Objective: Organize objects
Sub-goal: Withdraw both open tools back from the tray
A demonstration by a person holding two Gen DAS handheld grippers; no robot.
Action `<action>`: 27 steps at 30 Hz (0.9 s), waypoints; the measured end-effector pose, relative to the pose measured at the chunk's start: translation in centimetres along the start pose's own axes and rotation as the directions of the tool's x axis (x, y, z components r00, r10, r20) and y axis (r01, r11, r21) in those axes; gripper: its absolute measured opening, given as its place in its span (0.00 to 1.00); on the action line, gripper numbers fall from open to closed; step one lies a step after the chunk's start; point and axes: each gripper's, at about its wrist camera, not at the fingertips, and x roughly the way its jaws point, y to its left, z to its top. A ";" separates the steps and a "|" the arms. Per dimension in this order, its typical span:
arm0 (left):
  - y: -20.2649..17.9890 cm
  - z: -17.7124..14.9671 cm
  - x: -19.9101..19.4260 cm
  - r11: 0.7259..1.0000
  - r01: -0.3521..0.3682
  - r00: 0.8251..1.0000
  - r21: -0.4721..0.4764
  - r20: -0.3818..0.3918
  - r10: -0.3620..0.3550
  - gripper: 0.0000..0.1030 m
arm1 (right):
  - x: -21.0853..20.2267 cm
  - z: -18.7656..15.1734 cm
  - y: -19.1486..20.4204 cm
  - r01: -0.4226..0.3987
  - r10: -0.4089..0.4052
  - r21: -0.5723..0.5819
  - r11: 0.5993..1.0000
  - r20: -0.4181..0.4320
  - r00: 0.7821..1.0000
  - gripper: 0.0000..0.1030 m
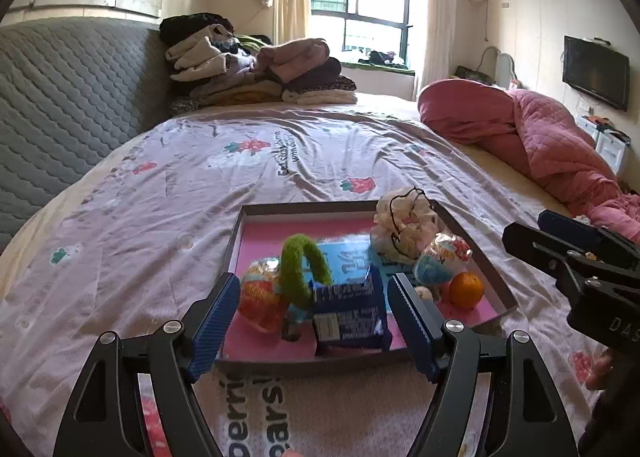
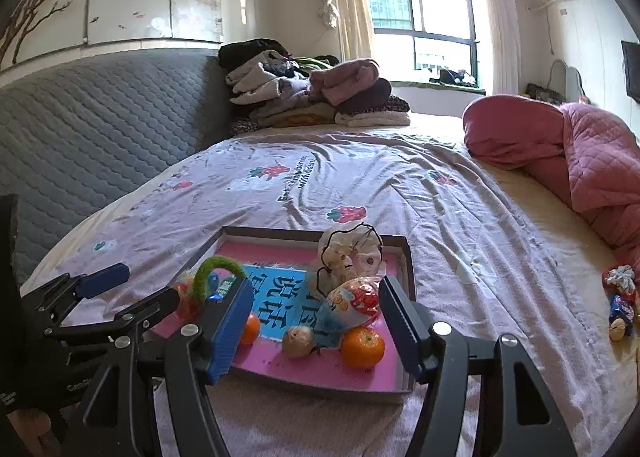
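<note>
A shallow box tray (image 1: pixel 484 257) with a pink floor lies on the bed; it also shows in the right wrist view (image 2: pixel 406 257). In it are a blue snack pack (image 1: pixel 350 315), a green fuzzy ring (image 1: pixel 304 269), a red snack bag (image 1: pixel 260 299), an orange (image 1: pixel 466 289), a white drawstring pouch (image 1: pixel 404 229) and a round wrapped snack (image 1: pixel 440 257). My left gripper (image 1: pixel 312 321) is open, its jaws either side of the blue pack without touching it. My right gripper (image 2: pixel 316 329) is open over the tray's near edge, near an orange (image 2: pixel 362 347) and a brownish round fruit (image 2: pixel 298 341).
The bedsheet (image 1: pixel 200 197) is lilac with strawberry prints. A pile of folded clothes (image 1: pixel 256 73) sits at the headboard end. A pink quilt (image 1: pixel 532 137) lies at the right. Small toys (image 2: pixel 620 305) lie on the sheet at the right edge.
</note>
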 end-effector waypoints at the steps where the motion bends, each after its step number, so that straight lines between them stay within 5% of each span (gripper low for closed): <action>1: -0.1 -0.4 -0.3 1.000 -0.001 1.000 0.002 -0.004 0.001 0.75 | -0.3 -0.3 0.1 0.001 -0.001 0.000 1.000 0.001 1.000 0.63; 27: -0.3 -5.6 -2.8 1.000 -0.028 0.999 -0.006 -0.020 0.028 0.75 | -2.7 -6.5 -0.2 0.015 -0.015 0.073 0.997 -0.003 1.000 0.67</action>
